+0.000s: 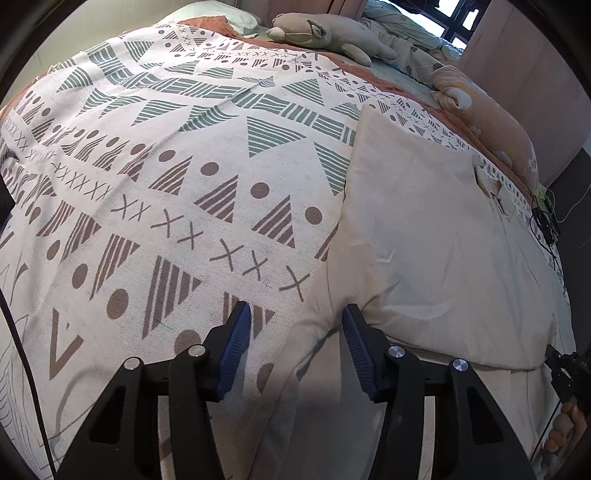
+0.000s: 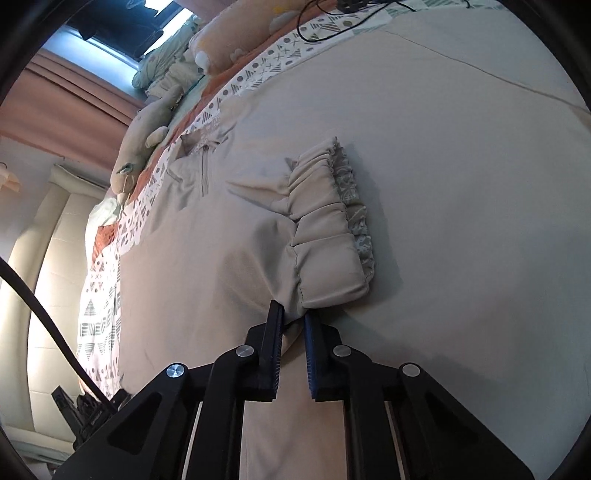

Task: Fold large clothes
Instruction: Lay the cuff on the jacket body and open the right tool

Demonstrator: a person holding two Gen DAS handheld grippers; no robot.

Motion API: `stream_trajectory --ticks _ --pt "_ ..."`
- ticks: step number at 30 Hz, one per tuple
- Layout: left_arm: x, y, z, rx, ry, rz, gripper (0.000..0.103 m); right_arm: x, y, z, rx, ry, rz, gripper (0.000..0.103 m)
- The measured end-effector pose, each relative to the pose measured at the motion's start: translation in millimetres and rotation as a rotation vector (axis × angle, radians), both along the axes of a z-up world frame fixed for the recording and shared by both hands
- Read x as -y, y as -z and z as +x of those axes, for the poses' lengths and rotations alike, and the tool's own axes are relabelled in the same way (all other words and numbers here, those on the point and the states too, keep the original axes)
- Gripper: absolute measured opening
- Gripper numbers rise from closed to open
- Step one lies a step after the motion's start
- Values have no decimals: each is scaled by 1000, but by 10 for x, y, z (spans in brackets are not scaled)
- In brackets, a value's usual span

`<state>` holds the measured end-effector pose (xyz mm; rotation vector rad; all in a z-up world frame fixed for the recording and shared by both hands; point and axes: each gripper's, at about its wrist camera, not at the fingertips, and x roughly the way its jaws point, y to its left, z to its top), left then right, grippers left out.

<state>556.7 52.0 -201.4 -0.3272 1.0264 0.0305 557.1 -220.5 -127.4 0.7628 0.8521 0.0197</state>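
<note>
A large beige garment [image 1: 436,236] lies spread on the right half of a bed with a patterned cover [image 1: 177,177]. One long strip of it runs down toward the camera. My left gripper [image 1: 297,317] stands open just above that strip, whose raised edge lies between the blue pads [image 1: 236,347] without being pressed. In the right wrist view the same beige garment [image 2: 461,166] shows a zipped collar [image 2: 204,170] and a sleeve with a gathered cuff [image 2: 328,229]. My right gripper [image 2: 291,314] is shut on a pinch of the fabric right below that cuff.
Plush toys [image 1: 325,33] and a peach cushion [image 1: 491,122] line the far side of the bed. Black cables [image 1: 545,218] lie at its right edge. A hand holding the other gripper [image 1: 569,373] shows at the lower right. Curtains [image 2: 74,110] and a padded headboard [image 2: 48,258] stand beyond.
</note>
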Motion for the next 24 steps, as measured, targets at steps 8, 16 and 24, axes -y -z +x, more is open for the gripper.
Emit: stream_trajectory --ticks 8,16,24 --pt "-61 -5 8 1 -22 5 53 107 11 450 40 -29 -21 8" --pt "-176 -359 -137 63 -87 -42 62 176 -6 333 39 22 -4 41" --pt "-68 -927 -455 205 -92 -69 94 291 -333 -46 149 85 -65 72"
